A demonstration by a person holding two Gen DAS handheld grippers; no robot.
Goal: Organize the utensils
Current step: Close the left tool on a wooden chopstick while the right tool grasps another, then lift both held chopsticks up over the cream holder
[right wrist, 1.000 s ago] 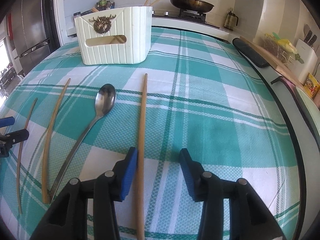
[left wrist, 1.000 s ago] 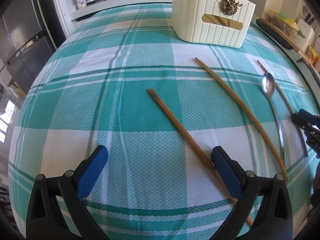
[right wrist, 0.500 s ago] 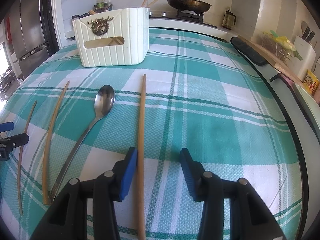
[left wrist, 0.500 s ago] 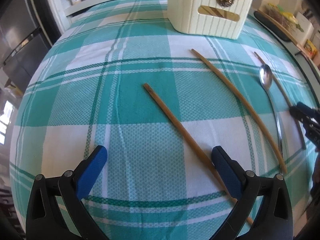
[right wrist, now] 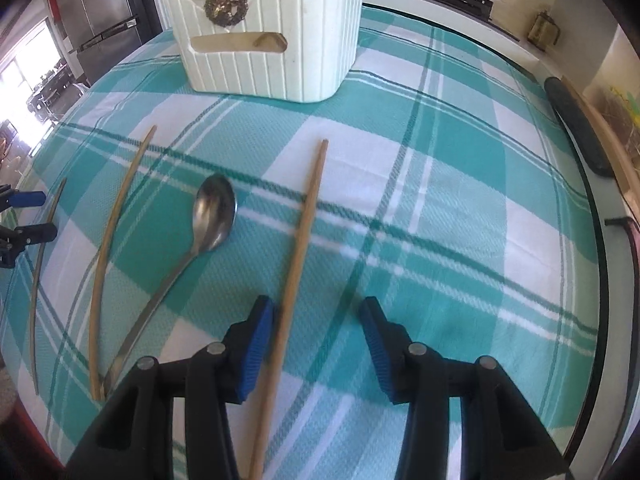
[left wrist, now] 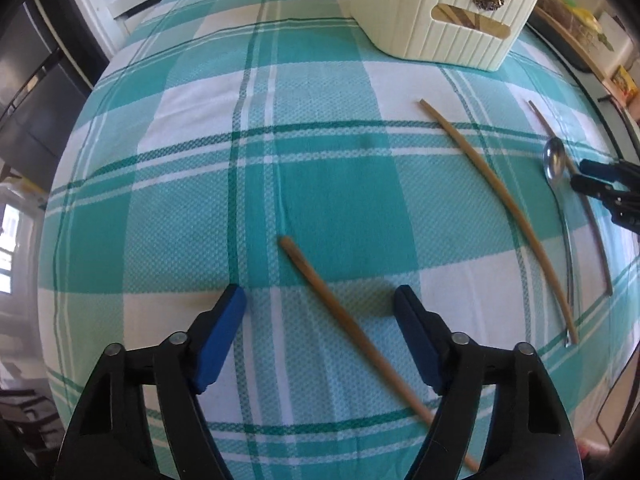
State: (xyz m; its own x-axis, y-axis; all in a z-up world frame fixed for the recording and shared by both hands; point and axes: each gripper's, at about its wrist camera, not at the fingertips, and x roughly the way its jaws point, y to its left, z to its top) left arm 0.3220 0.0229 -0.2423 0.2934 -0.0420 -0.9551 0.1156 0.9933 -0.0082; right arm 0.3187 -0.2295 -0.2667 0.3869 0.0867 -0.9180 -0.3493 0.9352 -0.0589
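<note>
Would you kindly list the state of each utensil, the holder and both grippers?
Left gripper: open, straddling a chopstick.
Right gripper: open, straddling a chopstick.
Spoon: flat, bowl up.
Curved stick: flat on cloth.
Holder: upright.

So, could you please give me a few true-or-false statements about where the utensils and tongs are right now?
1. The metal spoon lies on the checked cloth. True.
2. The left tongs are shut on a chopstick. False: they are open, straddling the nearest chopstick.
3. The cream caddy lies tipped over. False: it stands upright.
4. The right tongs are open, with a chopstick between their fingers. True.
5. The spoon's bowl points toward the caddy. True.
</note>
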